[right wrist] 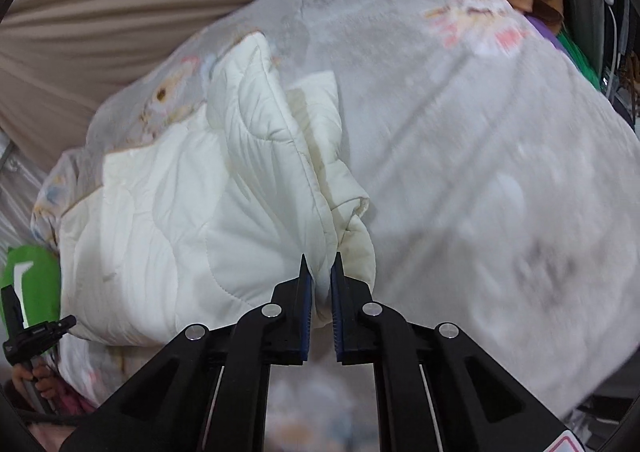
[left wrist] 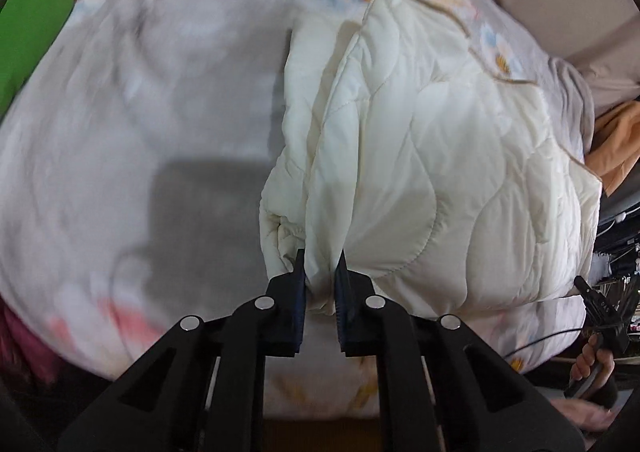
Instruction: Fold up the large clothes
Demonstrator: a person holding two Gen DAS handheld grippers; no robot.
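A cream quilted garment [left wrist: 432,156] lies partly folded on a grey floral bedspread [left wrist: 140,100]. My left gripper [left wrist: 321,262] is shut on a bunched edge of the garment, lifted over the bed. In the right wrist view the same garment [right wrist: 168,220] spreads to the left, and my right gripper [right wrist: 320,264] is shut on another bunched edge of it. Each gripper shows at the edge of the other's view, the right one [left wrist: 600,308] at the far right, the left one [right wrist: 24,336] at the far left.
The grey floral bedspread [right wrist: 480,156] covers the bed. A green object [left wrist: 32,24] sits at the bed's far left. Orange cloth [left wrist: 616,144] and beige curtain [right wrist: 120,12] lie beyond the bed. Cables and dark clutter [left wrist: 616,248] stand at the right side.
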